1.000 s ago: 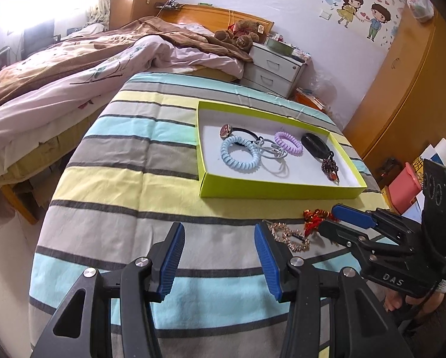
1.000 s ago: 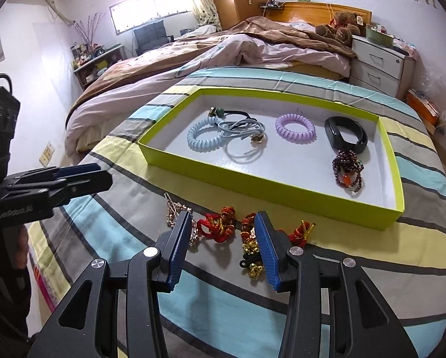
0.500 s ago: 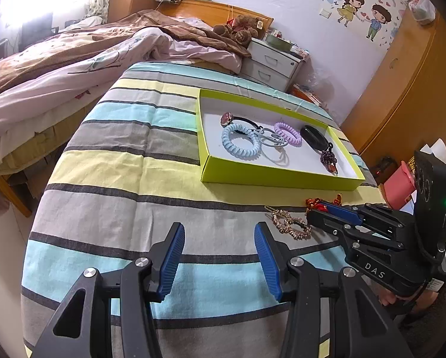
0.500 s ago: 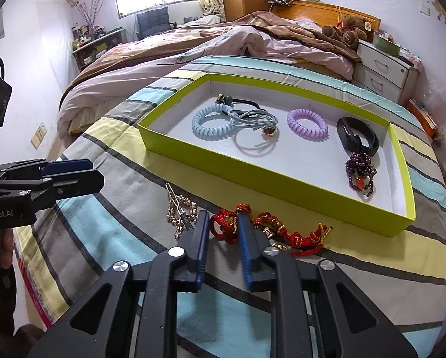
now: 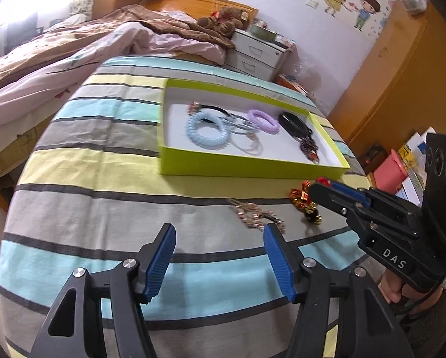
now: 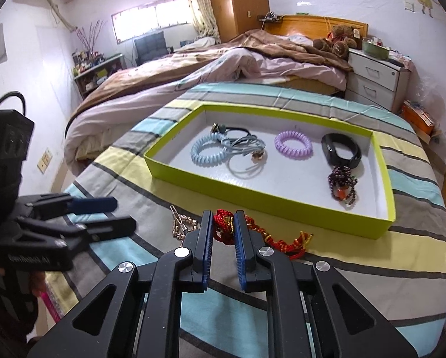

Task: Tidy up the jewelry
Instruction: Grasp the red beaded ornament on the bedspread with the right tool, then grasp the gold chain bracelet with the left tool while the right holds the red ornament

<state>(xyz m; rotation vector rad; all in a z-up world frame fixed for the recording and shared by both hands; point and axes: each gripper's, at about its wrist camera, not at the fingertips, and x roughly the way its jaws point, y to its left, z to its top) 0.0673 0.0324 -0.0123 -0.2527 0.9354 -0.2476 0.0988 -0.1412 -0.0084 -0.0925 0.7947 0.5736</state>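
1. Two pieces lie loose on the striped bedspread (image 6: 357, 271), just in front of the green box (image 6: 264, 203): a red and gold knotted cord (image 6: 261, 231) and a gold chain (image 6: 182, 226) beside it.
2. Right tongs (image 6: 222, 232) are closed down to a narrow gap with the bunched red end of the cord between the blue pads; whether they truly pinch it I cannot tell for sure, but it looks gripped.
3. Left tongs (image 5: 220, 256) stand wide open over the bedspread, holding nothing, near the gold chain (image 5: 257, 216).
4. My judgement: the cord is light, soft and floppy, so its tail will dangle and may snag the box wall. Gripping the thick knot suits it better than a thin strand.
5. Inside the box rest a blue coil band (image 6: 209, 150), a purple coil band (image 6: 293, 143), a black band (image 6: 340, 150) and dark beads (image 6: 342, 183).
6. The chain looks thin, slippery and likely to tangle; pinch it at the clustered middle.
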